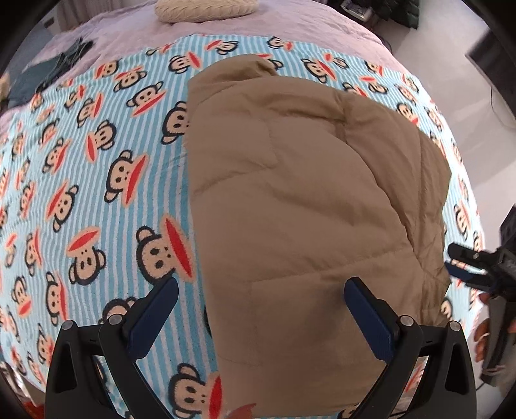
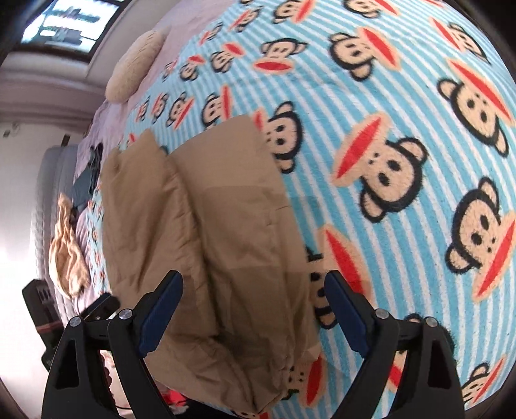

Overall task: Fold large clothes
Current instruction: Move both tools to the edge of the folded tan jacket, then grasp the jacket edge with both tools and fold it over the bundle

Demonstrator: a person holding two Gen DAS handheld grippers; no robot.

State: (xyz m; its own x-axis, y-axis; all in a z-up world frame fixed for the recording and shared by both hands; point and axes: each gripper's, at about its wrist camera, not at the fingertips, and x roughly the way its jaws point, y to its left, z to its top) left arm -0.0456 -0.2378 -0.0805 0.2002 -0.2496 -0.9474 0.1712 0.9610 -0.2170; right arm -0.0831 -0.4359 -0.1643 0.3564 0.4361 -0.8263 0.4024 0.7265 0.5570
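While both grippers gape, jacket (image 1: 306,206) lies folded (on blanket (image 1: 96,180)).

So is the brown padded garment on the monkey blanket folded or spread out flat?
Folded: the brown padded garment lies as a compact, thick bundle with layered edges on the monkey blanket.

Bed covering: a fleece blanket (image 1: 96,180) with light blue and white stripes, printed with repeated monkey faces having red mouths, spread over most of the bed. Beneath it, a pale lilac bedspread (image 1: 129,29) shows along the far edge. A cream, knitted cushion (image 1: 206,9) rests on the bedspread at the far edge. Dark green cloth (image 1: 64,64) lies bunched near the far left corner. A crumpled tan cloth (image 2: 66,251) sits at the bed's edge, beside a pale quilted panel (image 2: 48,180). White floor (image 1: 451,29) borders the bed.
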